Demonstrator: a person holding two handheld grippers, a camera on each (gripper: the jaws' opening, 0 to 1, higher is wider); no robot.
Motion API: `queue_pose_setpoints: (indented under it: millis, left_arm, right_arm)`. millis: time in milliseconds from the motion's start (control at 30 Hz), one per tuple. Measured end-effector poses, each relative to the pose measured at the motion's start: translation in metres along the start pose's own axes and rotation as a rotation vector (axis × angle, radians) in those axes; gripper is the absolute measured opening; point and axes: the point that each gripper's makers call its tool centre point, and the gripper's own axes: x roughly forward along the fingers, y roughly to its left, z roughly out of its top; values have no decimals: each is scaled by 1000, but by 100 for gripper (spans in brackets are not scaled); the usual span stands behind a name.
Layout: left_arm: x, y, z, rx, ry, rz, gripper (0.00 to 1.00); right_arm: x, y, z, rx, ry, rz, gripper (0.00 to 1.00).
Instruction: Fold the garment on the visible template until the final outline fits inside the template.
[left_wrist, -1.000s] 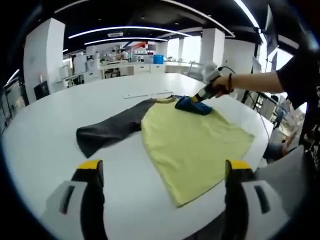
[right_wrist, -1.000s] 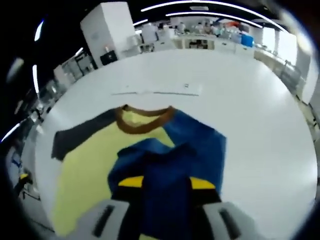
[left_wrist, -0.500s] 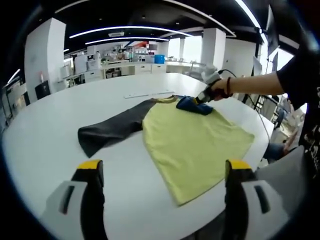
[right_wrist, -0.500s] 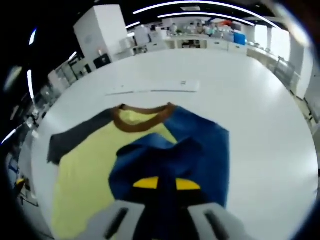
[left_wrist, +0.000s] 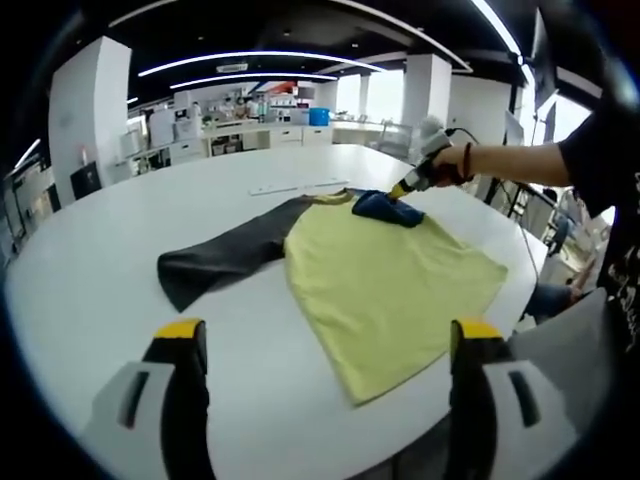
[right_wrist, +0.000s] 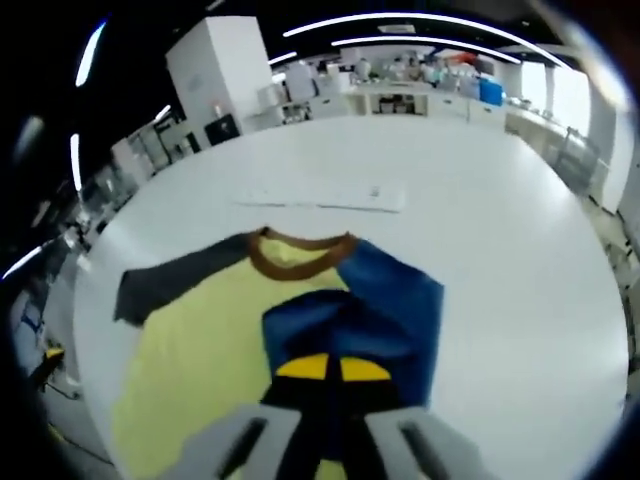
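A yellow T-shirt (left_wrist: 390, 285) with a brown collar (right_wrist: 300, 262) lies flat on the white table (left_wrist: 120, 230). Its dark grey sleeve (left_wrist: 220, 260) stretches out to the left. The blue sleeve (left_wrist: 388, 207) is doubled over onto the shoulder, and my right gripper (right_wrist: 332, 368) is shut on this blue cloth (right_wrist: 375, 300). A hand holds that right gripper (left_wrist: 412, 184) at the shirt's far corner. My left gripper (left_wrist: 328, 332) hangs open and wide above the near table, short of the shirt's hem, holding nothing.
A thin pale strip (right_wrist: 320, 198) lies on the table just beyond the collar. The table edge (left_wrist: 525, 255) runs close along the shirt's right side, where the person's arm (left_wrist: 510, 160) reaches in. Counters and white pillars stand far behind.
The right gripper, still shut on the blue sleeve, has drawn slightly back and up toward the far right. The left gripper has stayed put.
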Motion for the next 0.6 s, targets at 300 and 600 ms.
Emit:
queue_pose_setpoints:
  millis: [300, 600]
  left_arm:
    - [-3, -2, 2, 13, -7, -5, 99]
    - [-6, -6, 4, 14, -18, -13, 99]
  right_arm:
    - [-28, 12, 17, -64, -46, 13, 0]
    - [-41, 54, 34, -99, -75, 95, 0]
